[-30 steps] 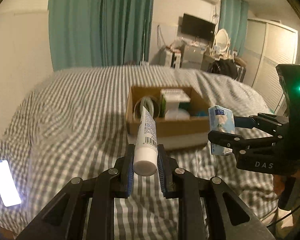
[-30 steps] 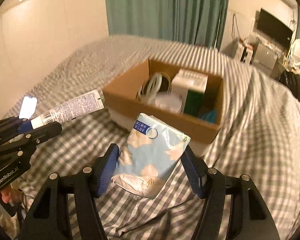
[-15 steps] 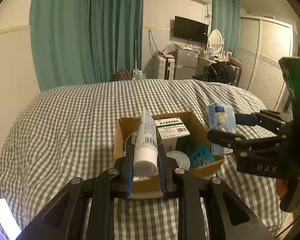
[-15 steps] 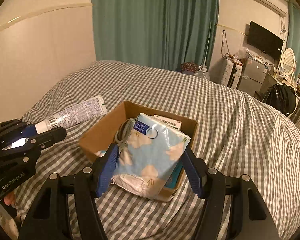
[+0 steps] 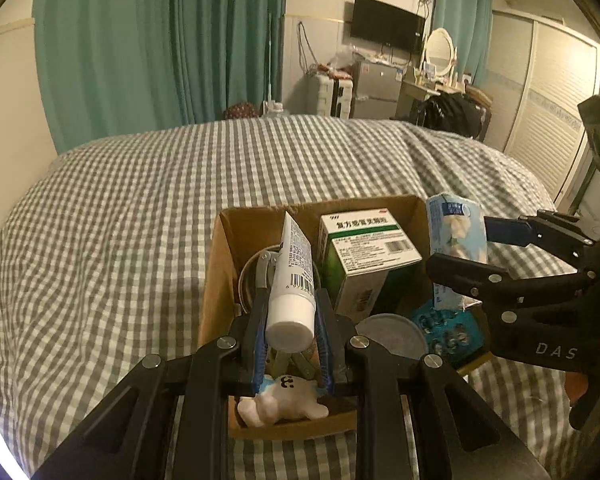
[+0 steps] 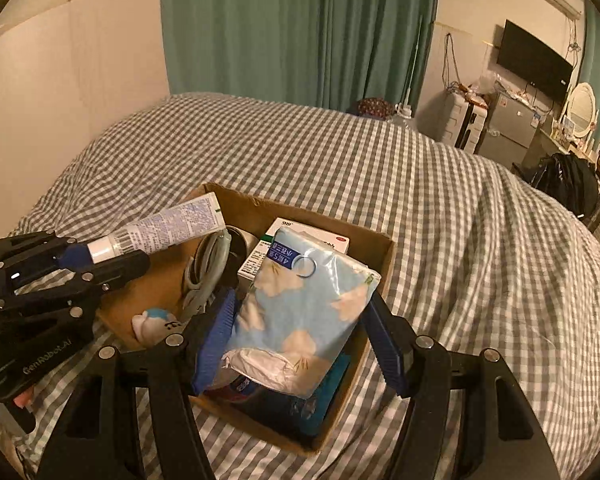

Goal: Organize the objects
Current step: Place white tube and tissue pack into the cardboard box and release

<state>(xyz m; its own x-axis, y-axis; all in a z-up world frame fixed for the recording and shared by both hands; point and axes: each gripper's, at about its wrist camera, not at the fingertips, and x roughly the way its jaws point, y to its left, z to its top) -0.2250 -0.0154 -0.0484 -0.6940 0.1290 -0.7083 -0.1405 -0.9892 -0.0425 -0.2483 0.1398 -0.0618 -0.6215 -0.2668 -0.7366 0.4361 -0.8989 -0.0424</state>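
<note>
- Left wrist view: the bed [image 5: 148,200] in a checked cover fills the frame, and on it sits an open cardboard box [image 5: 216,280], already partly packed.
- In the box: a green-and-white carton [image 5: 364,256] standing at the back, a coiled cable [image 6: 204,272] at the left, a round lid [image 5: 392,336], a blue packet [image 5: 448,332] and a small white plush [image 5: 280,400] at the near wall.
- The right gripper [image 6: 300,320] has its jaws clamped on a tissue pack [image 6: 300,304], held above the box's right half.
- The left gripper [image 5: 290,320] has its jaws clamped on a white tube [image 5: 292,280] near its cap; the tube points forward over the box's left side, above the cable.
- Step in hand, as I judge it: both items are carried over the box, ready to be dropped in.
- Next move: lower each item into a free gap, the tube beside the cable and the pack toward the right wall, then part the jaws. Space is tight, so the pack may end up resting on the carton or lid.
</note>
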